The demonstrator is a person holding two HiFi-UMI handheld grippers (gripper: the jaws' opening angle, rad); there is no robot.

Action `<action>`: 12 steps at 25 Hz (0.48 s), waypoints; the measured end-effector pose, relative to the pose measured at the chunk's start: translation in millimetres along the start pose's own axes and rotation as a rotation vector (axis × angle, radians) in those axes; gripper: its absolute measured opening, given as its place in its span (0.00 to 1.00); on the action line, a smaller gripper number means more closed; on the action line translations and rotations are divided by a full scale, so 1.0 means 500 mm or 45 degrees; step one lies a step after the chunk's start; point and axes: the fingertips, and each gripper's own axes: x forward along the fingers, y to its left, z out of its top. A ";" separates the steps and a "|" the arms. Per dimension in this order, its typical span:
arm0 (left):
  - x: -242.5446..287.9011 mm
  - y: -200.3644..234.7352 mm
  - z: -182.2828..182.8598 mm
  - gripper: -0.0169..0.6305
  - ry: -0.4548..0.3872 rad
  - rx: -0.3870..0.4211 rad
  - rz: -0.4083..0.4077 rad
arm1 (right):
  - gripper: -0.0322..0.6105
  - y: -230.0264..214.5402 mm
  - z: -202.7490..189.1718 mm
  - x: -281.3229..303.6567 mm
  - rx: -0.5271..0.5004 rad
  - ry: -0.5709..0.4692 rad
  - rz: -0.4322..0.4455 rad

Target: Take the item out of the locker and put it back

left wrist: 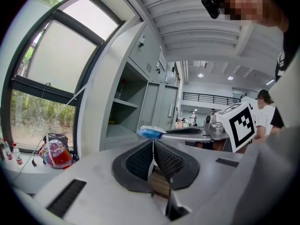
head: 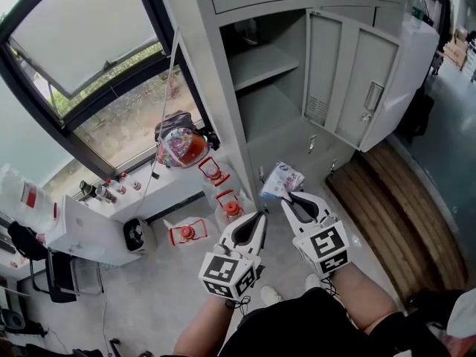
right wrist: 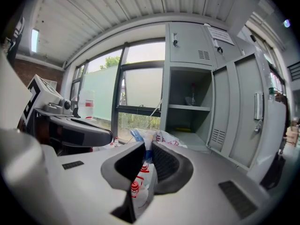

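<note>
No word or number is coming through clearly enough to read. The white plastic packet (right wrist: 161, 138) is showing red characters in the right gripper view, too small and crumpled to make out. A white paper notice (right wrist: 220, 33) is hanging on an upper door of the grey metal locker (right wrist: 187, 43), its lines blurring together. Black-and-white square markers are sitting on the cubes of the left gripper (head: 261, 216) and the right gripper (head: 287, 199); they are patterns, not letters. A translucent white container (head: 28, 194) by the window is carrying a red label that is staying illegible.
</note>
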 end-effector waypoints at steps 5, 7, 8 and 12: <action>-0.014 0.009 0.006 0.06 -0.002 0.019 -0.032 | 0.21 0.013 0.010 0.010 -0.008 -0.009 -0.028; -0.019 0.010 0.008 0.06 -0.003 0.028 -0.045 | 0.21 0.014 0.013 0.013 -0.008 -0.013 -0.042; -0.021 0.010 0.010 0.06 -0.003 0.033 -0.051 | 0.21 0.014 0.016 0.014 -0.008 -0.015 -0.048; -0.023 0.017 0.019 0.06 -0.009 0.044 -0.062 | 0.21 0.010 0.034 0.022 -0.016 -0.029 -0.062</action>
